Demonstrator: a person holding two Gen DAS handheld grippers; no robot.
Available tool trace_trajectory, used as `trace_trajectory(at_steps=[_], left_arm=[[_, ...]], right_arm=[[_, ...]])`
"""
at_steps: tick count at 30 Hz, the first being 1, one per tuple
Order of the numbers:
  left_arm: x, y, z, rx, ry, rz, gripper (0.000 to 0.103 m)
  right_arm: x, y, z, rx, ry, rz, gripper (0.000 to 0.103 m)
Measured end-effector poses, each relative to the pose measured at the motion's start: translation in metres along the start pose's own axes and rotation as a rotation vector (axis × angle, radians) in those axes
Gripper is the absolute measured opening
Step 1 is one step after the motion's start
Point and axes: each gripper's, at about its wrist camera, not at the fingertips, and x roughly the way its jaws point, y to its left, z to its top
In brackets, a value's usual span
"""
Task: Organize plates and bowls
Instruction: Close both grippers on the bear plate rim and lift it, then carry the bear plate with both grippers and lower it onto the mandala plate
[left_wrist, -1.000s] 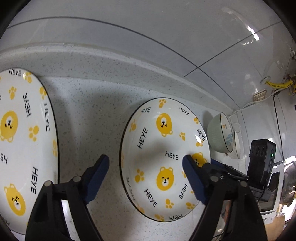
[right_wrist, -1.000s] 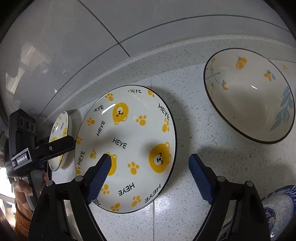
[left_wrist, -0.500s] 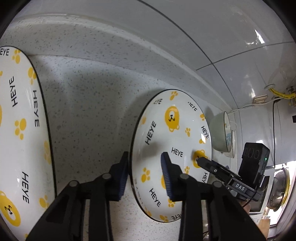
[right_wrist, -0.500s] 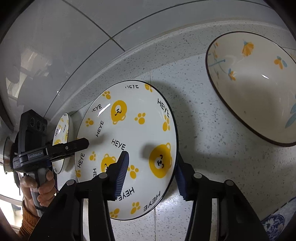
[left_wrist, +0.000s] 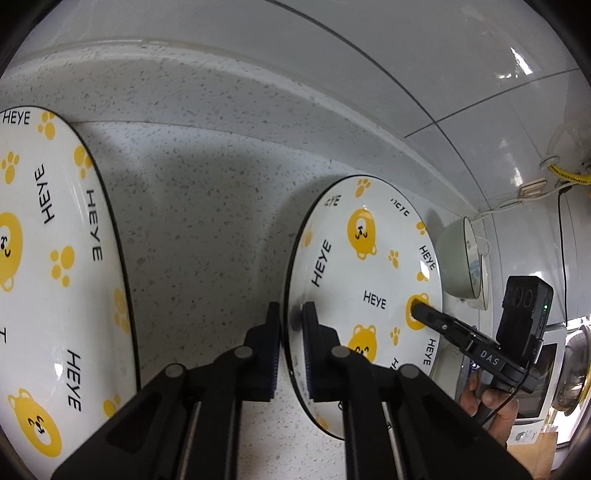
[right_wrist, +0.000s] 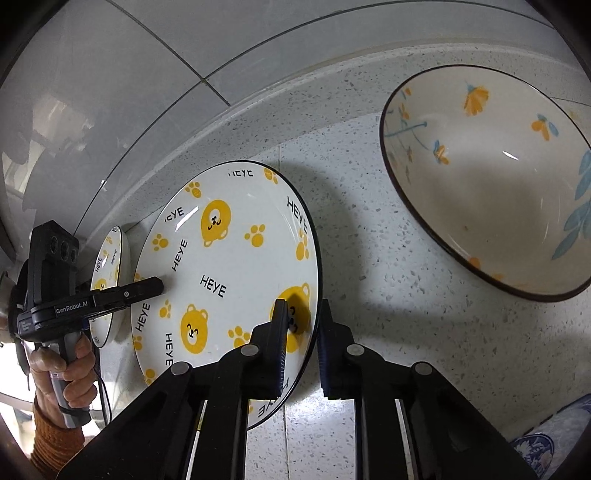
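A white plate (left_wrist: 369, 266) printed with yellow bears and "HEYE" lies on the speckled counter. My left gripper (left_wrist: 290, 325) is closing its jaws on the plate's left rim, one pad above and one below. My right gripper (right_wrist: 303, 325) is closing the same way on the opposite rim of this plate (right_wrist: 221, 266). Each wrist view shows the other gripper's finger over the far side of the plate. A second bear plate (left_wrist: 55, 258) lies to the left. A floral bowl (right_wrist: 498, 184) sits to the right.
The counter (left_wrist: 203, 221) ends at a raised lip under a tiled wall (left_wrist: 369, 74). A blue patterned dish (right_wrist: 546, 443) pokes in at the lower right. Beyond the bowl (left_wrist: 454, 258) stand a white appliance (left_wrist: 535, 376) and cables. A hand (right_wrist: 62, 369) holds the left gripper's handle.
Both grippers went from wide open around the plate's edges to shut on its rims. The left wrist view tilted a little, and the plate now sits further right in it.
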Motion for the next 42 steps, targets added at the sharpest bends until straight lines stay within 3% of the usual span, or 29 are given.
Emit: trace_trajectory(at_steps=[14, 23, 32, 42], left_arm=[[-0.012, -0.005, -0.014, 0.018, -0.022, 0.020, 0.011], [-0.045, -0.017, -0.036, 0.037, -0.061, 0.002, 0.011], [-0.100, -0.017, -0.093, 0.025, -0.102, -0.033, 0.011], [-0.179, 0.010, -0.190, 0.010, -0.145, -0.050, 0.010]], right_arm=[[0.002, 0.021, -0.008, -0.043, -0.015, 0.000, 0.014], [-0.027, 0.032, -0.021, -0.077, -0.063, 0.006, 0.014], [-0.068, 0.065, -0.056, -0.139, -0.093, 0.031, 0.014], [-0.096, 0.128, -0.132, -0.244, -0.080, 0.074, 0.014]])
